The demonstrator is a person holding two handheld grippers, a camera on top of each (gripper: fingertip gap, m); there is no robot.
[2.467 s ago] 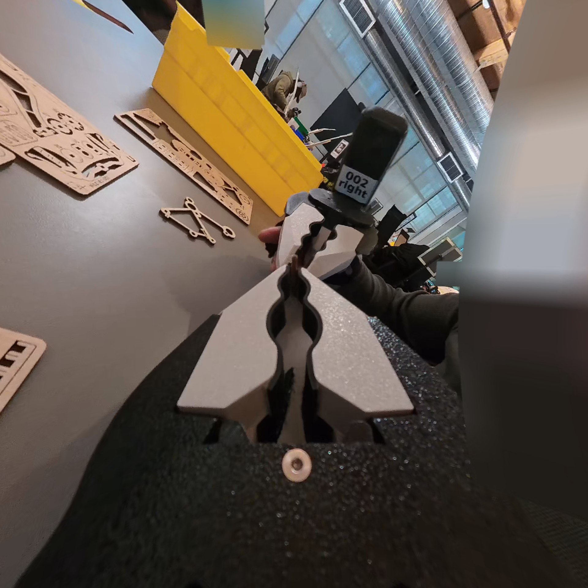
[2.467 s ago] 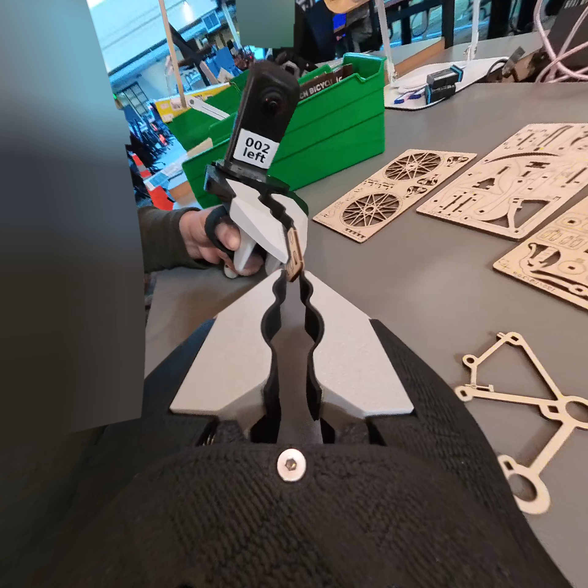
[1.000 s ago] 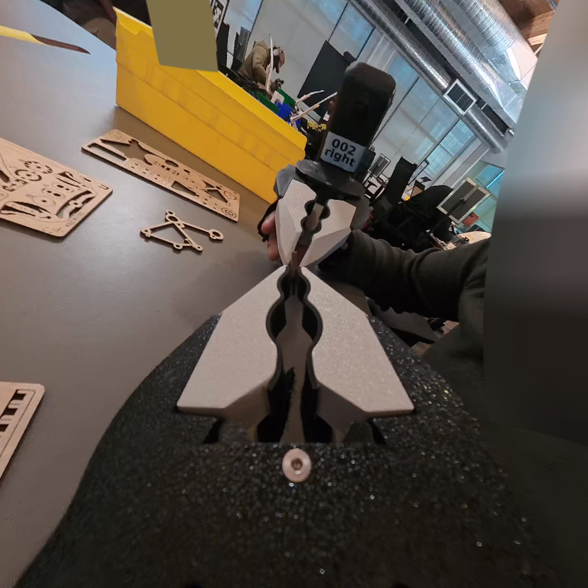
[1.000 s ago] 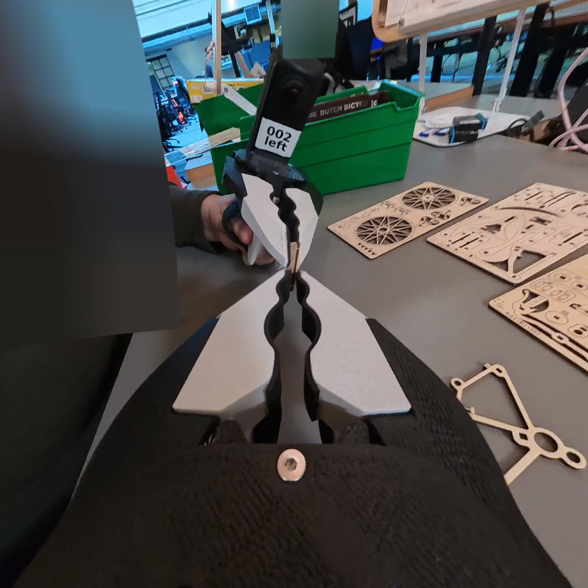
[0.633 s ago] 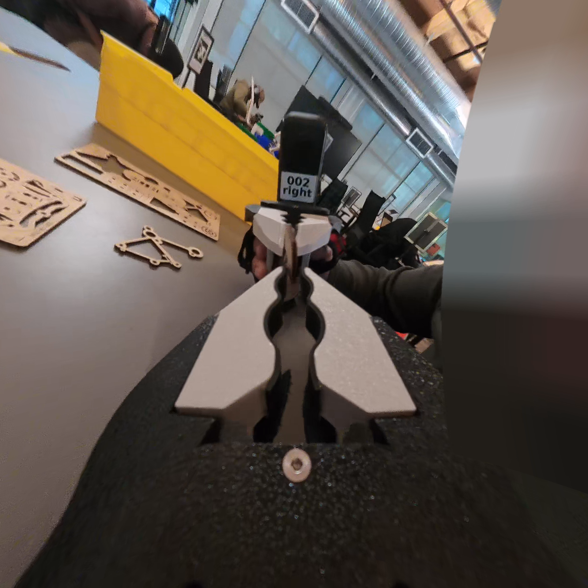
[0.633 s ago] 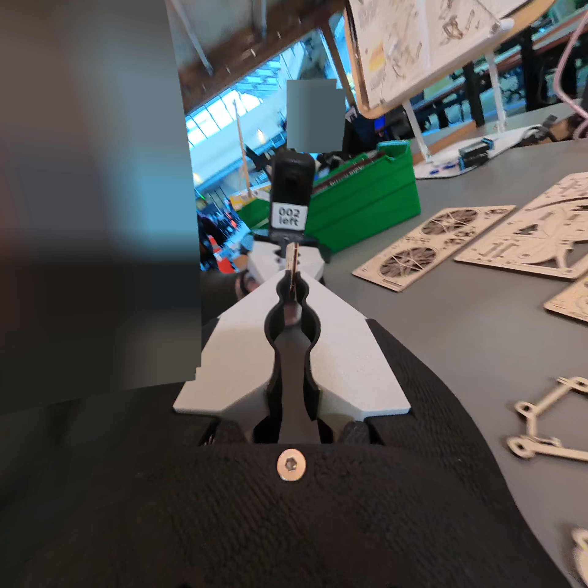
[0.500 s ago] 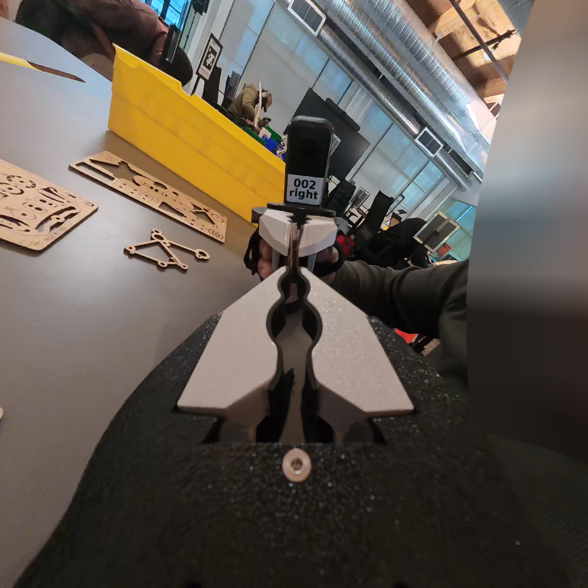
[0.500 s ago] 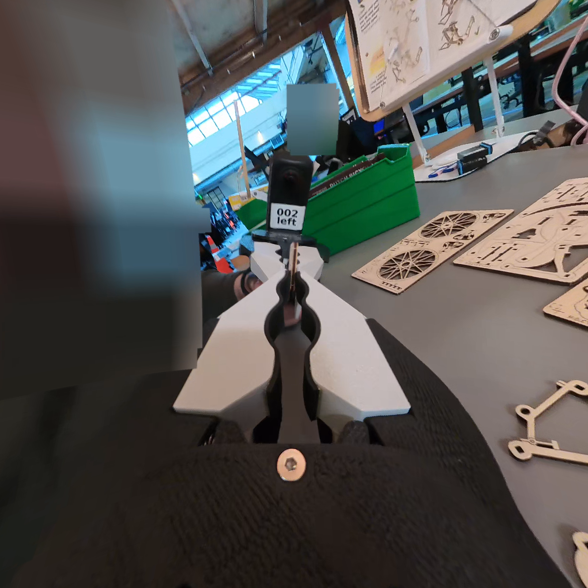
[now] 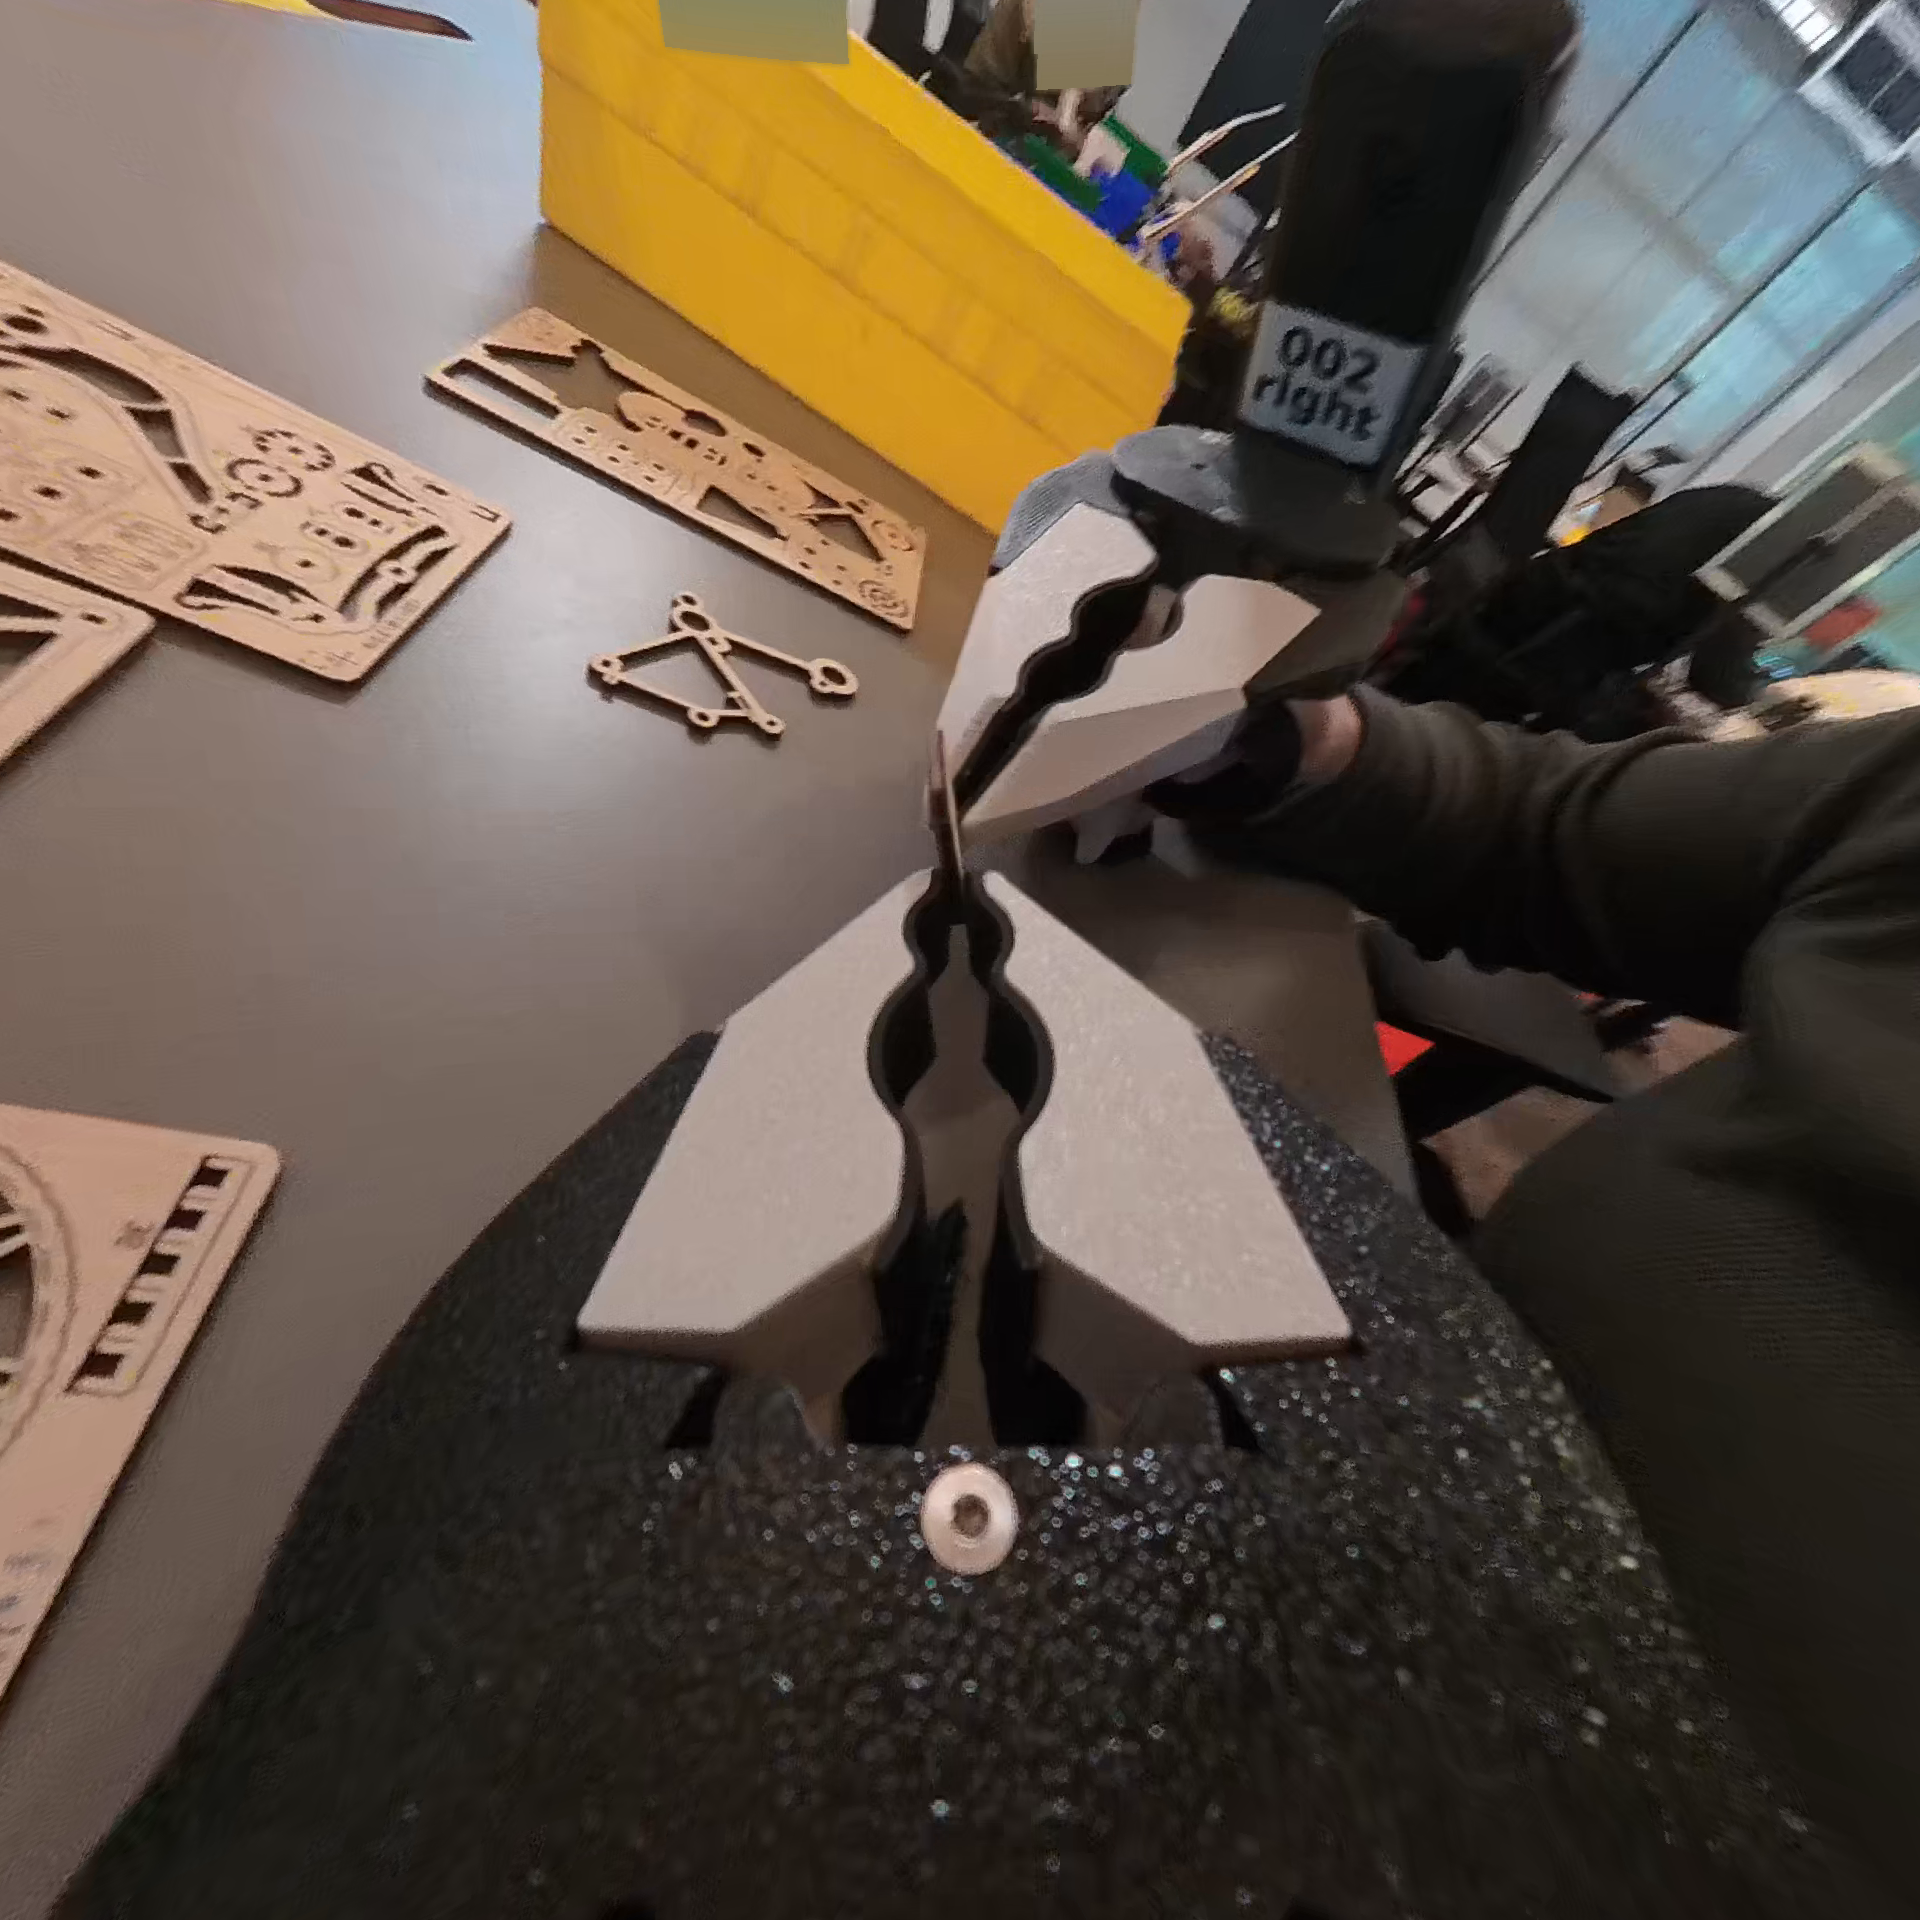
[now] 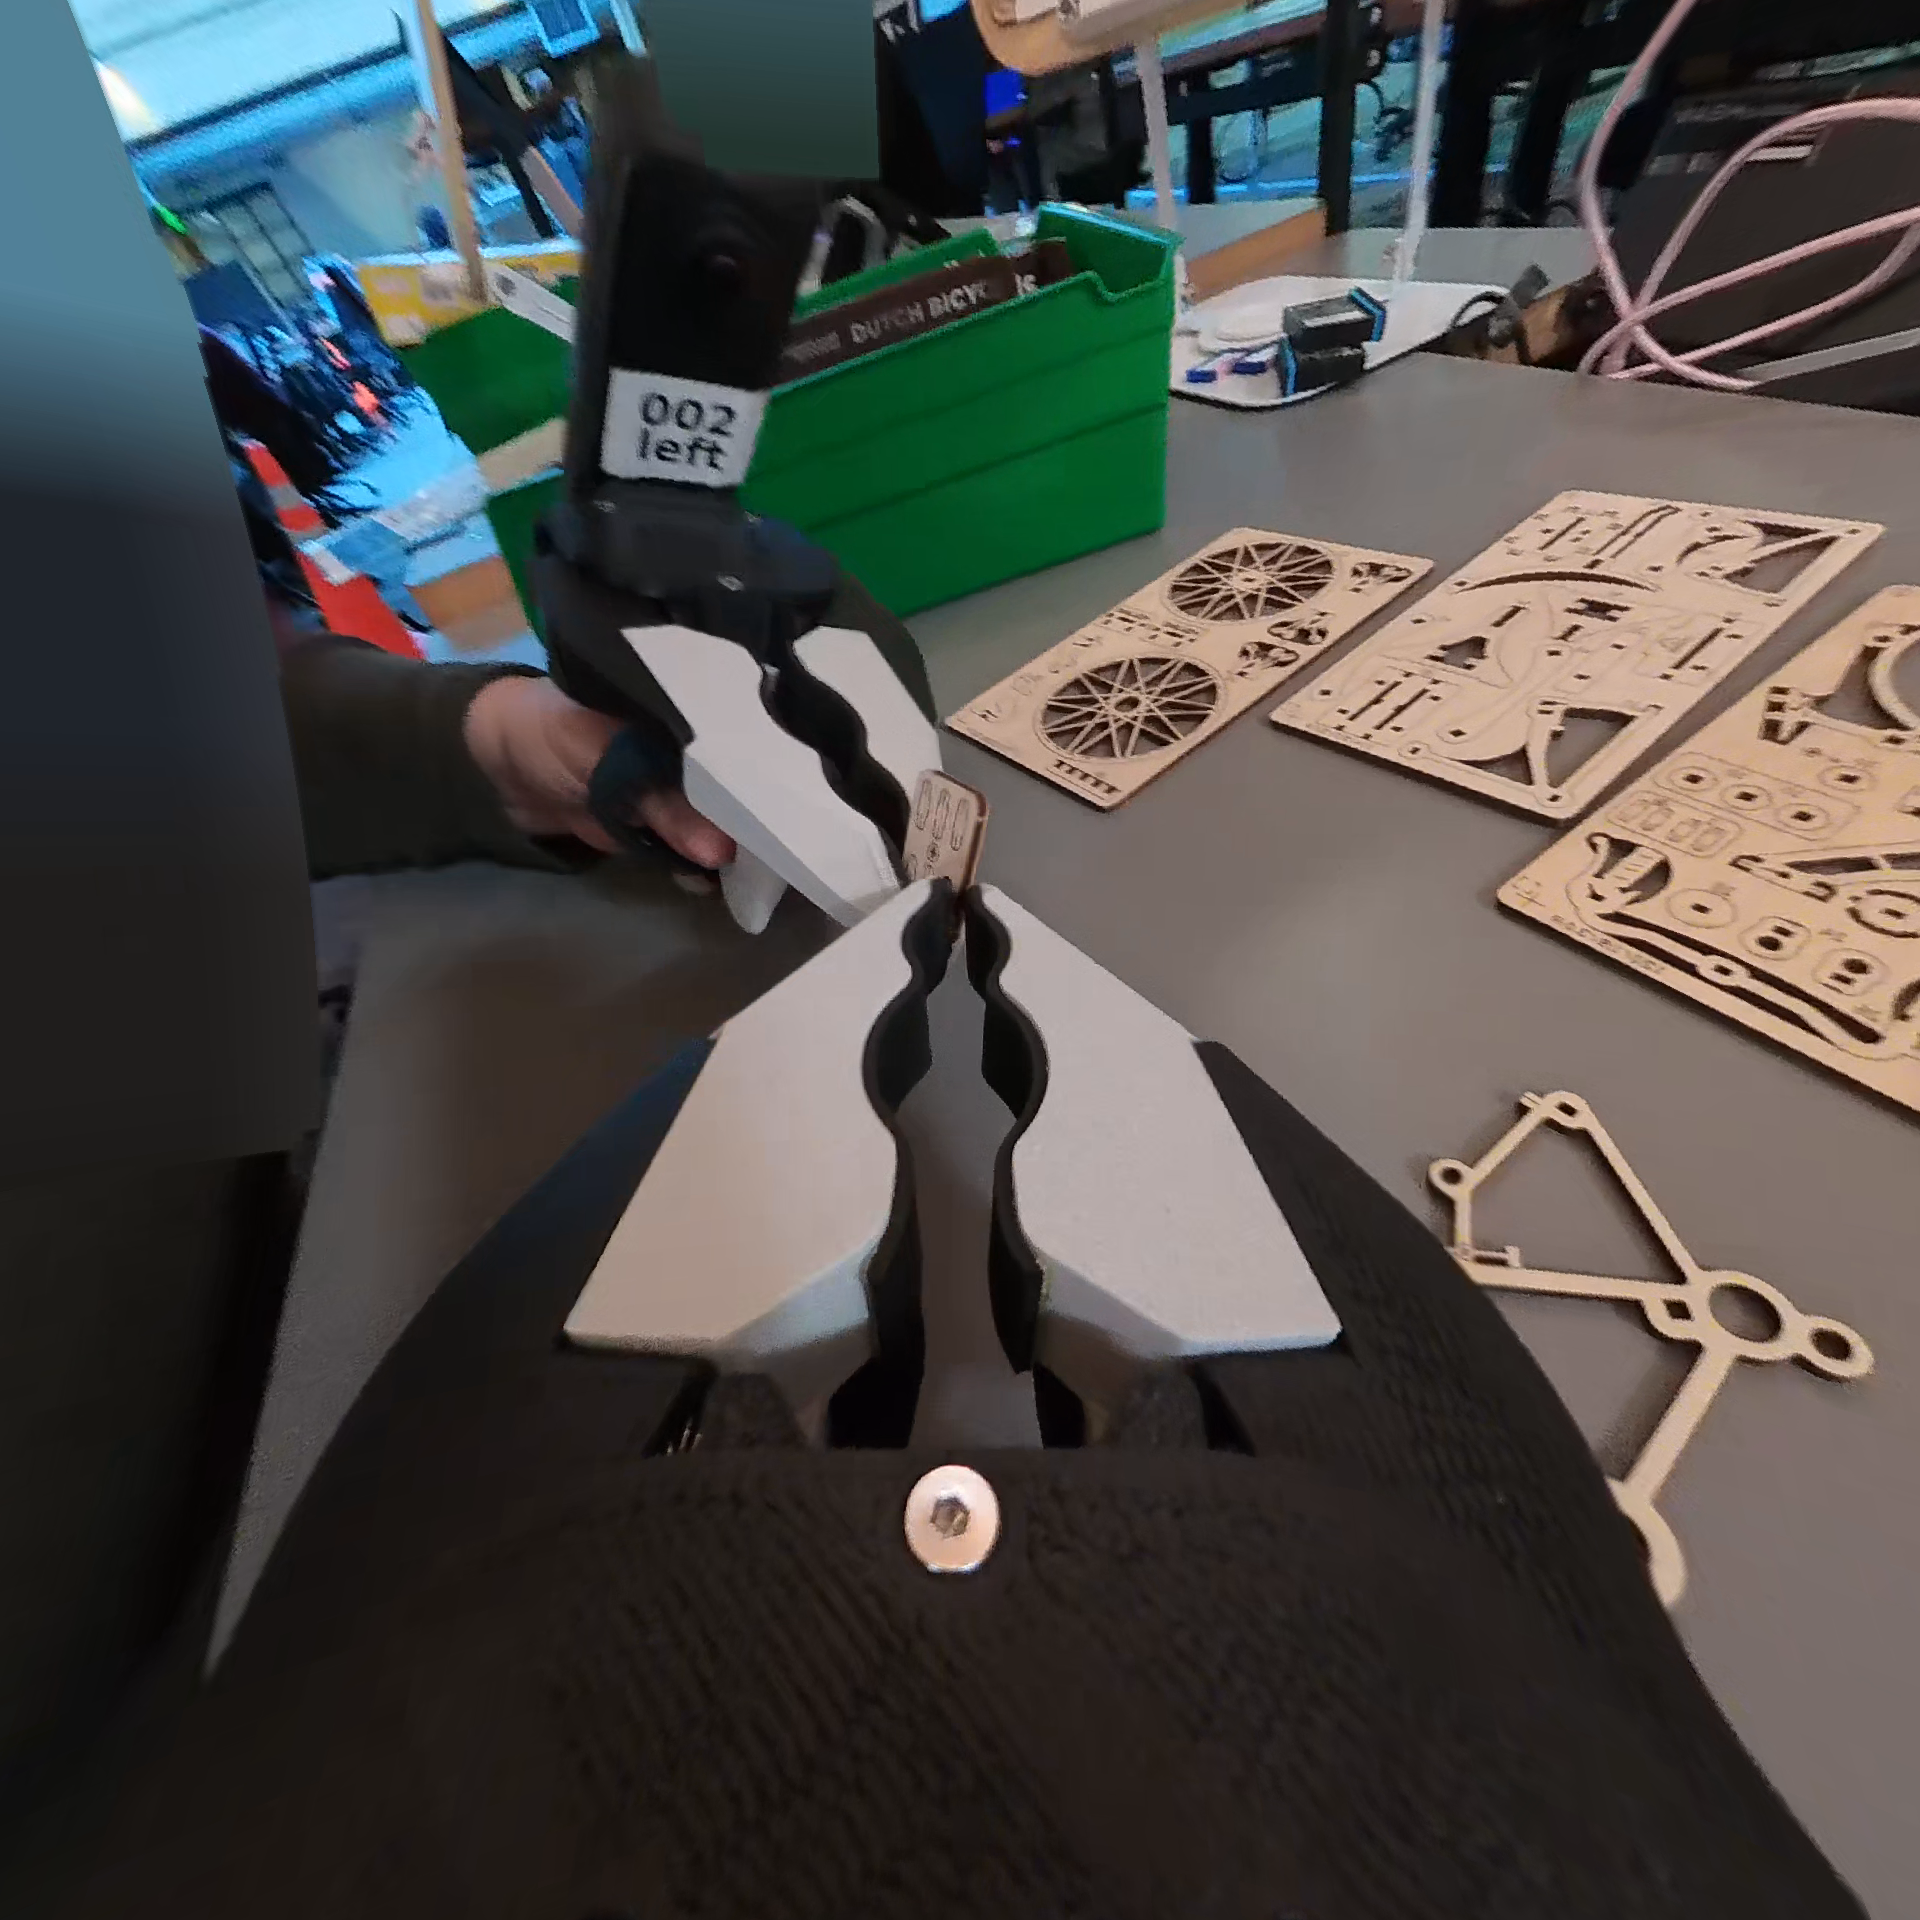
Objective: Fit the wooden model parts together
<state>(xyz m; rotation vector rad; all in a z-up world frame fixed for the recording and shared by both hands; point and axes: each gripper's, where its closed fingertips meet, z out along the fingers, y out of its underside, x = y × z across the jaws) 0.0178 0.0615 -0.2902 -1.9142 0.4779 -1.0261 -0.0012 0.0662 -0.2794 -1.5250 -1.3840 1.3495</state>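
Observation:
A small flat wooden piece (image 10: 943, 837) with cut slots stands between the two grippers, a little above the grey table (image 10: 1299, 935). It shows edge-on in the left wrist view (image 9: 943, 800). My left gripper (image 9: 951, 883) is shut on one edge of it. My right gripper (image 10: 957, 896) is shut on the other edge, with its tips nearly together. The two grippers meet tip to tip, each tilted towards the other. The right gripper (image 9: 961, 795) also shows in the left wrist view, and the left gripper (image 10: 883, 878) in the right wrist view.
A loose triangular wooden frame part (image 10: 1621, 1288) lies on the table; it also shows in the left wrist view (image 9: 717, 675). Several laser-cut wooden sheets (image 10: 1184, 665) (image 9: 208, 499) lie around it. A green bin (image 10: 966, 436) and a yellow bin (image 9: 831, 239) stand behind them. My left and right fingertips are right by each other.
Both grippers have tilted and come down nearer the table, still tip to tip. The wooden piece now shows its flat face in the right wrist view instead of its edge.

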